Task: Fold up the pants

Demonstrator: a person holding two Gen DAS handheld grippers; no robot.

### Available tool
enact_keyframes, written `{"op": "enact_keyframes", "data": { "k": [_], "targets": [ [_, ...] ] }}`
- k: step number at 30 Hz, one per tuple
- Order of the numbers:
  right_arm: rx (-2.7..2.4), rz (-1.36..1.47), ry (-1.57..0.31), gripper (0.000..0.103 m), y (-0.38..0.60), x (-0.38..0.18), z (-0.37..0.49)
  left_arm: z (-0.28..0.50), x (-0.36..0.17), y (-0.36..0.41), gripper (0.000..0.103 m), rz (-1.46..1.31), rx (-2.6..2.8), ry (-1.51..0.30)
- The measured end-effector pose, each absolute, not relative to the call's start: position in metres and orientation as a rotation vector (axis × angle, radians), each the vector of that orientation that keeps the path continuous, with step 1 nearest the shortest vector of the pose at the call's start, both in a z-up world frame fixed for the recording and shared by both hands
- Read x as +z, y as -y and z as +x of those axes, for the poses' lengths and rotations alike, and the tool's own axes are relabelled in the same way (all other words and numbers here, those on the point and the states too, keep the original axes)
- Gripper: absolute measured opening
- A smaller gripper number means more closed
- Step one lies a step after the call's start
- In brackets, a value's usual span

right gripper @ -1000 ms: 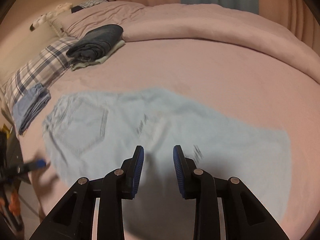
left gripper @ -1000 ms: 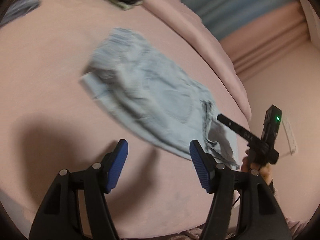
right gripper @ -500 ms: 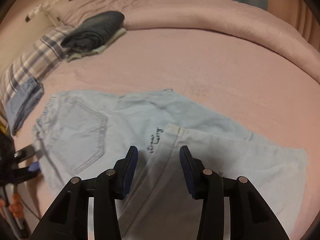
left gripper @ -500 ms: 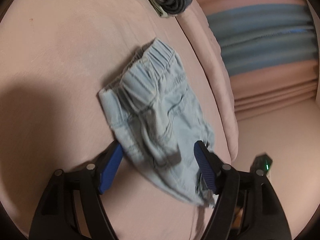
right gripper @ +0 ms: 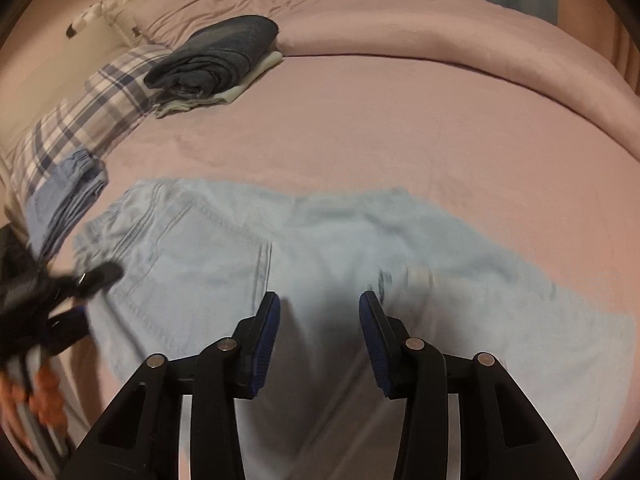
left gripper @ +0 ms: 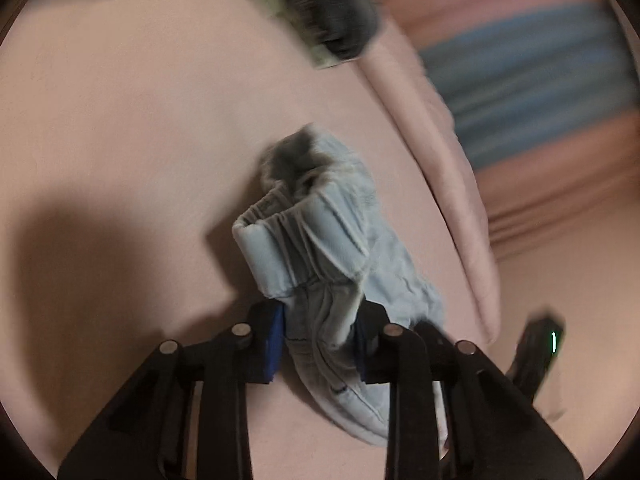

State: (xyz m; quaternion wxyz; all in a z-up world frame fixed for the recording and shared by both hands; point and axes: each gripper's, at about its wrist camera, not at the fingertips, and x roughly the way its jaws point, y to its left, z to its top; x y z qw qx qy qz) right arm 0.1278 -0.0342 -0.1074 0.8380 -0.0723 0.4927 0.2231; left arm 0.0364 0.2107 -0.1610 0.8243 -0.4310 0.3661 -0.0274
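Left gripper (left gripper: 320, 344): jaws closing on the bunched waistband end of the light-blue pants (left gripper: 320, 264), with fabric pinched between the blue pads and lifted off the pink bed (left gripper: 120, 120). The gripper angles downward toward the bed.

Right gripper (right gripper: 319, 328): jaws partly apart and closing, empty, hovering above the pants' legs without touching them. It points steeply down.

The pants (right gripper: 280, 248) lie spread across the bed's near side, back pocket up.
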Motion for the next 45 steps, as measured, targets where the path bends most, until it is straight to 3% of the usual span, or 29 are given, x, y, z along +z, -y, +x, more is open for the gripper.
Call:
{"op": "enact_keyframes", "data": {
  "k": [2, 9, 14, 18, 24, 28, 31, 34, 38, 42, 44, 45],
  "targets": [
    [0.447, -0.135, -1.083, 0.03, 0.025, -0.117, 0.146, 0.033, -0.141, -0.204, 0.022, -0.831, -0.091, -0.729],
    [0.412, -0.239, -1.133, 0.03, 0.002, -0.123, 0.153, 0.041, -0.119, -0.192, 0.019, -0.7, -0.144, -0.693],
    [0.511, -0.146, -1.17, 0.03, 0.019, -0.111, 0.108, 0.039, -0.116, -0.184, 0.016, -0.666, -0.16, -0.695],
    [0.59, -0.263, -1.155, 0.03, 0.013, -0.122, 0.064, 0.044, -0.111, -0.171, 0.014, -0.622, -0.174, -0.707],
    [0.65, 0.058, -1.124, 0.03, 0.053, -0.093, 0.062, 0.043, -0.075, -0.137, 0.014, -0.489, -0.251, -0.655],
    [0.658, 0.421, -1.073, 0.052, 0.108, -0.085, 0.067, 0.045, -0.06, -0.108, 0.014, -0.426, -0.321, -0.644],
    [0.68, 0.691, -1.041, 0.056, 0.146, -0.094, 0.069, 0.046, -0.054, -0.078, 0.013, -0.367, -0.384, -0.649],
    [0.684, 0.928, -0.998, 0.066, 0.18, -0.109, 0.063, 0.046, -0.055, -0.046, 0.013, -0.288, -0.448, -0.673],
    [0.697, 1.121, -0.954, 0.07, 0.21, -0.124, 0.055, 0.049, -0.067, -0.002, 0.014, -0.199, -0.529, -0.732],
    [0.718, 1.325, -0.909, 0.076, 0.233, -0.139, 0.05, 0.057, -0.095, 0.037, 0.022, -0.1, -0.583, -0.833],
    [0.69, 1.362, -0.912, 0.078, 0.238, -0.144, 0.051, 0.062, -0.109, 0.049, 0.04, -0.067, -0.605, -0.903],
    [0.659, 1.346, -0.94, 0.078, 0.239, -0.146, 0.053, 0.063, -0.116, 0.053, 0.056, -0.056, -0.591, -0.939]
  ]
}}
